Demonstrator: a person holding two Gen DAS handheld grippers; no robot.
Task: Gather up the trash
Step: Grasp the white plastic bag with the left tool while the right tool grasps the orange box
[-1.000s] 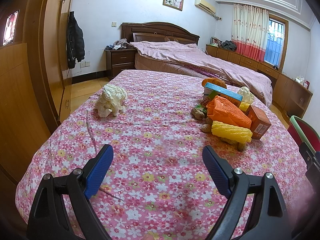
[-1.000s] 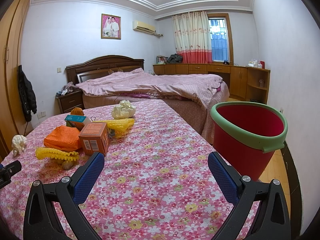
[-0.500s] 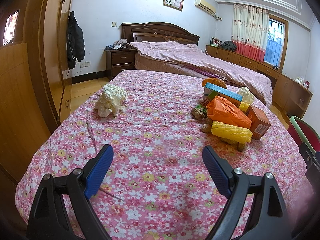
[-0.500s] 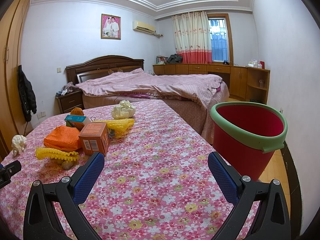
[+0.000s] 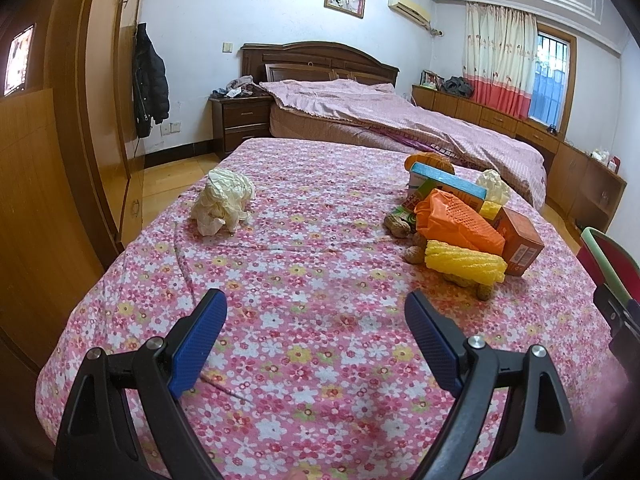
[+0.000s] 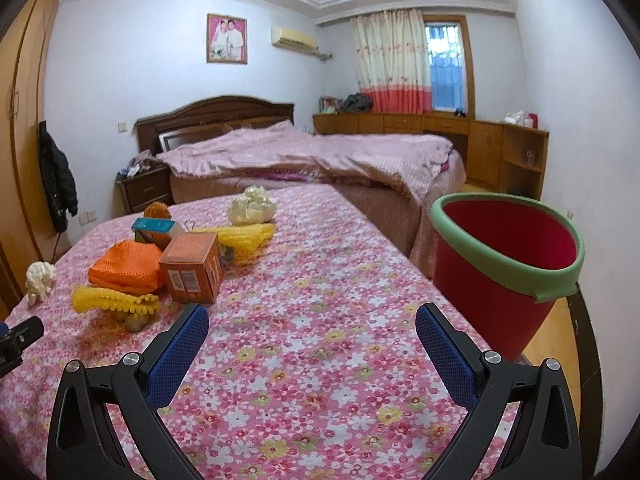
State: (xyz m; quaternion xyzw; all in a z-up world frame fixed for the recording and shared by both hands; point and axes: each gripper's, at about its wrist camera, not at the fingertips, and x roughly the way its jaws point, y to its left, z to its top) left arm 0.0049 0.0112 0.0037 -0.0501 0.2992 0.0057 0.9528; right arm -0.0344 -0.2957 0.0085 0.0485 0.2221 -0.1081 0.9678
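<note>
Trash lies on a floral pink bedspread (image 5: 304, 280). A crumpled cream paper wad (image 5: 224, 202) sits at the left. A pile at the right holds an orange mesh net (image 5: 456, 224), a yellow foam net (image 5: 464, 266), an orange box (image 5: 520, 240), a blue-topped box (image 5: 446, 180) and peanut shells (image 5: 398, 226). My left gripper (image 5: 316, 312) hovers open over bare bedspread, well short of both. In the right wrist view the orange box (image 6: 192, 266) and yellow foam net (image 6: 114, 302) lie ahead left of my open right gripper (image 6: 312, 326). A red bin with a green rim (image 6: 504, 256) stands ahead right.
A second bed with a pink quilt (image 5: 400, 120) lies beyond. A wooden wardrobe (image 5: 60, 140) runs along the left, with a dark jacket (image 5: 150, 80) hanging by it. Low wooden cabinets (image 6: 480, 148) line the window wall. Another cream wad (image 6: 252, 210) sits at the pile's far end.
</note>
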